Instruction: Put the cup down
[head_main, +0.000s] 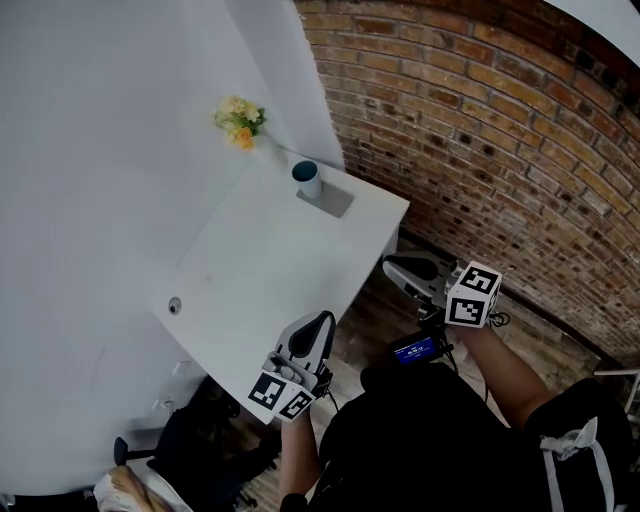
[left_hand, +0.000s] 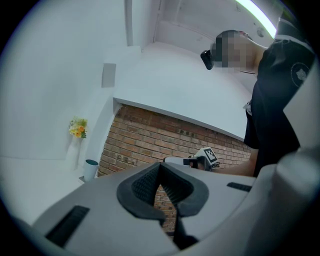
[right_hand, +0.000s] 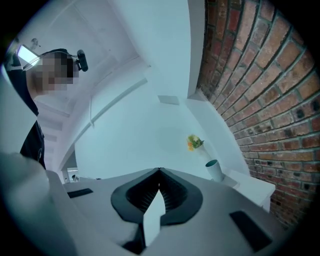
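Pictured from overhead: pale cup (head_main: 308, 178) with a dark teal mouth, upright on a grey mat (head_main: 333, 203) at the far end of a white table (head_main: 270, 270), close to the corner where a white wall (head_main: 100, 150) meets a brick wall (head_main: 480, 120). Well apart from the 2 grippers, touched by neither. Just beyond it, against the white wall, yellow and cream flowers (head_main: 239, 120).

At the table's near corner, left gripper (head_main: 322, 318), aimed along the tabletop toward the cup, fingers closed together with nothing between them. Borne out in the left gripper view: pads meeting at the tips, only brickwork showing through the gap below them.

Off the table's right side, above the floor (head_main: 375, 300), right gripper (head_main: 392, 268), its marker cube (head_main: 472, 293) turned toward the camera, fingers likewise pressed together and empty. In the right gripper view, tips joined at centre, cup and flowers small and far off to the right, beside the brick.

At the bottom of the overhead view, in dark clothing, the person (head_main: 430, 440) holding both tools.
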